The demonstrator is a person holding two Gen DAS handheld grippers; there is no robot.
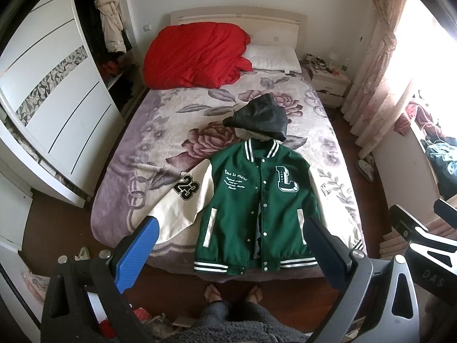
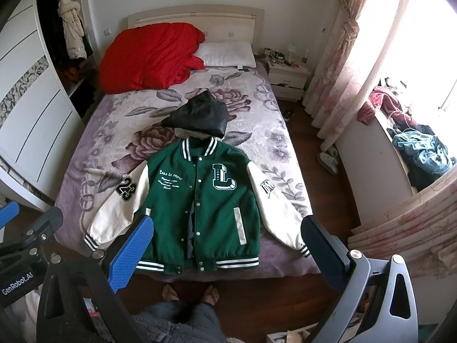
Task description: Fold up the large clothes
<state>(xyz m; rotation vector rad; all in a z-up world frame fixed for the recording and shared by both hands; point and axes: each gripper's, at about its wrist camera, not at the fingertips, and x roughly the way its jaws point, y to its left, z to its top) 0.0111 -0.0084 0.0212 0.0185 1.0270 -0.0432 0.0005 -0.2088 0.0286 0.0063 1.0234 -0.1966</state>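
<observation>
Jacket flat on bed, both grippers spread wide and empty, nothing folded yet.

Left to right in the left wrist view: wardrobe [image 1: 57,91] at the left edge; left gripper [image 1: 231,240] at lower centre, jaws released; green varsity jacket [image 1: 254,200] centre frame on the floral bed [image 1: 160,131], front up, collar toward the headboard, hem at the near edge. Long axis runs straight away from both grippers. Cream sleeves splay to both sides. A folded black garment [image 1: 257,120] sits just beyond the collar. In the right wrist view the right gripper [image 2: 227,240] is also open, holding nothing. Likely each gripper takes its own side's sleeve: "23" sleeve [image 2: 120,214] lower left, nearer the left one; other sleeve [image 2: 277,208] lower right.
</observation>
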